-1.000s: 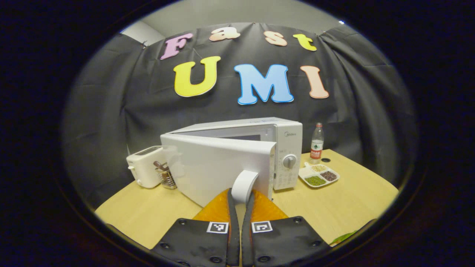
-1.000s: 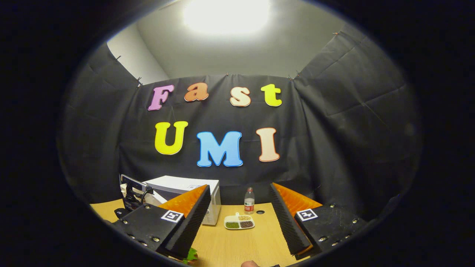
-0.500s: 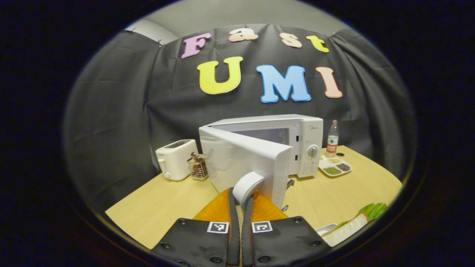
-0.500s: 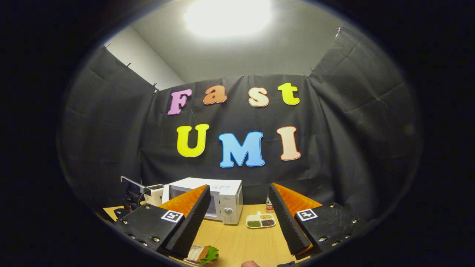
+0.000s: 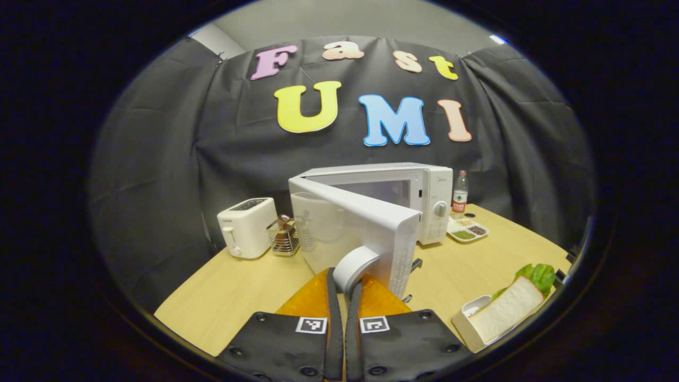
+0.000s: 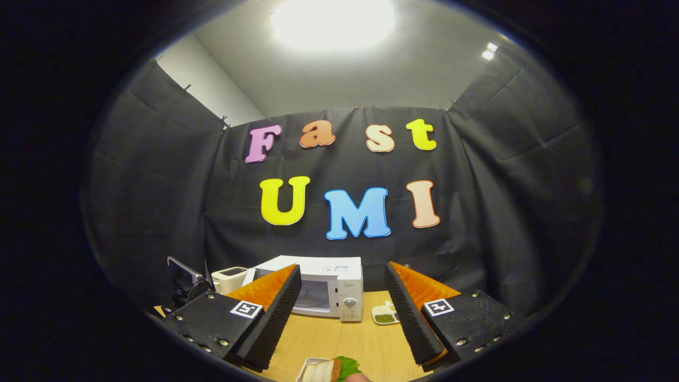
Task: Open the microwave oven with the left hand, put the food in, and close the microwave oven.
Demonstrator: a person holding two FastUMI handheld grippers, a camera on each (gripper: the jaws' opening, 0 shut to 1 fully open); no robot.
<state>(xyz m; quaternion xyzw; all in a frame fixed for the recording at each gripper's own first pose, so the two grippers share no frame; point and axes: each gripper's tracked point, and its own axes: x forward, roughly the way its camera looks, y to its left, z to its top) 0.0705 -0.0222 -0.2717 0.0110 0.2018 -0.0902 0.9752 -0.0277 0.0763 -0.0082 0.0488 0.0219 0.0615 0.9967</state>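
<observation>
The white microwave (image 5: 432,183) stands at the back of the wooden table, its door (image 5: 345,225) swung well out toward me. My left gripper (image 5: 344,277) is shut on the door's white curved handle (image 5: 354,263). The food is a slice of bread with green lettuce (image 5: 508,310) in a small white tray (image 5: 467,323) at the front right. My right gripper (image 6: 342,313) is open with nothing between its fingers, held above the table in front of the microwave (image 6: 334,289). The bread and lettuce (image 6: 334,370) lie just below it.
A white toaster (image 5: 246,227) and a wire utensil holder (image 5: 282,239) stand left of the microwave. A water bottle (image 5: 460,193) and a divided dish of beans (image 5: 467,231) sit to its right. Bare tabletop (image 5: 233,297) lies at the front left.
The door has swung farther open with my left gripper on the handle. The bread tray has come into both views. The right gripper stays open.
</observation>
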